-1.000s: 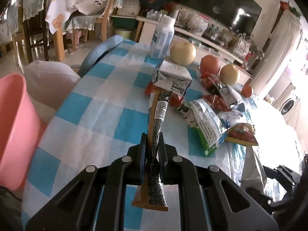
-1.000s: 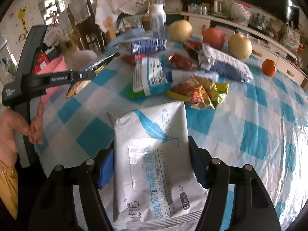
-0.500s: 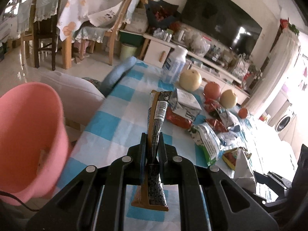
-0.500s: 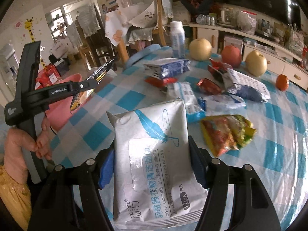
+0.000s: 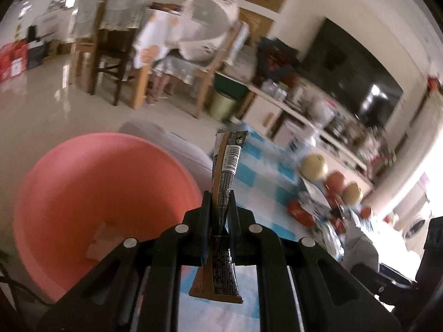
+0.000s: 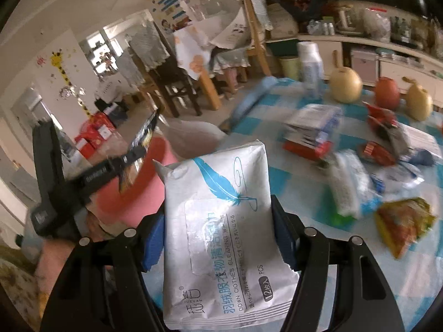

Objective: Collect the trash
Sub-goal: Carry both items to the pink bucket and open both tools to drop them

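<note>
My left gripper [image 5: 218, 202] clamps wrapper [image 5: 225, 171], right gripper [image 6: 218, 215] clamps wipes pack [image 6: 221, 221]; both carried toward pink bin [image 5: 83, 193], lower left, for dropping

A: What sort of place is this?

B: A lived-in home, a living and dining room in one. Far off stand wooden chairs [image 5: 110, 63] round a dining table [image 6: 193, 52] under a cloth.

A: What else shows it?

B: A big dark TV [image 5: 351, 83] hangs over a cluttered sideboard [image 6: 387, 52] on the right. Children's stickers, a giraffe [image 6: 62, 69] among them, dot the left wall. The near bench [image 6: 304, 193] wears a blue-checked cloth, with fruit [image 6: 346, 84] and snack packets [image 6: 401, 221] on it.
</note>
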`<action>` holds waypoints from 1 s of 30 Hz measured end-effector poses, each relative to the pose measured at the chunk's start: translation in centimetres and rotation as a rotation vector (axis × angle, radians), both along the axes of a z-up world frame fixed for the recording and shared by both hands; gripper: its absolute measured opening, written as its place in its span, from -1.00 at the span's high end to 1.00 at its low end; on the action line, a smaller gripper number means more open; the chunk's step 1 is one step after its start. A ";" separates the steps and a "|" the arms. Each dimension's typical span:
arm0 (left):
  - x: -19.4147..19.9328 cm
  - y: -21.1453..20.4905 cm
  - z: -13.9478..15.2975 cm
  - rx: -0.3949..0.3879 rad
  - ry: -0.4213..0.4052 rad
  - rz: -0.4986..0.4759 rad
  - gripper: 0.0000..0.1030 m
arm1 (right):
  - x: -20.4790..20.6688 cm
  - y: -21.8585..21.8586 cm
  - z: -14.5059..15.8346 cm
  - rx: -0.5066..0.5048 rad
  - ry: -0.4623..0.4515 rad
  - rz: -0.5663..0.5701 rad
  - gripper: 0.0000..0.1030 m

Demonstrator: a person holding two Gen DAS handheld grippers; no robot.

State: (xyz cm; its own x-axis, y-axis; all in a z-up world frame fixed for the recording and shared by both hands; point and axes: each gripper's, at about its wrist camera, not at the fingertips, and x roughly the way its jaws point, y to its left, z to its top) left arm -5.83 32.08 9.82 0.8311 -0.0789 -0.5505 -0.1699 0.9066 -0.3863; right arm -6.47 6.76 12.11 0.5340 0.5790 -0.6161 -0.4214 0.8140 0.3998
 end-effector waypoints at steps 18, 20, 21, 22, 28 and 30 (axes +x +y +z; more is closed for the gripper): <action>-1.0 10.1 -2.8 -0.065 0.071 0.276 0.58 | 5.3 17.6 1.6 0.037 -0.030 0.161 -0.71; -0.9 10.2 -2.8 -0.049 0.080 0.292 0.12 | 5.6 17.1 1.4 0.060 -0.028 0.142 -0.73; -1.0 10.3 -2.8 -0.040 0.079 0.299 -0.03 | 5.5 16.9 1.4 0.060 -0.032 0.124 -0.75; -1.2 10.3 -2.7 -0.028 0.074 0.303 -0.04 | 5.4 16.3 1.4 0.057 -0.038 0.098 -0.78; -2.1 9.7 -2.0 0.041 0.018 0.336 -0.51 | 4.2 11.7 0.7 0.030 -0.047 -0.009 -0.78; -2.4 9.1 -1.7 0.051 -0.018 0.331 -0.65 | 3.5 10.0 0.4 -0.003 -0.064 -0.040 -0.78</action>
State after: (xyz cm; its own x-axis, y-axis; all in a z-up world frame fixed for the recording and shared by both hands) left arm -8.19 41.19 8.07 0.8168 0.2244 -0.5314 -0.4517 0.8218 -0.3473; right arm -2.97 16.76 12.54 0.5954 0.5543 -0.5816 -0.4132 0.8321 0.3700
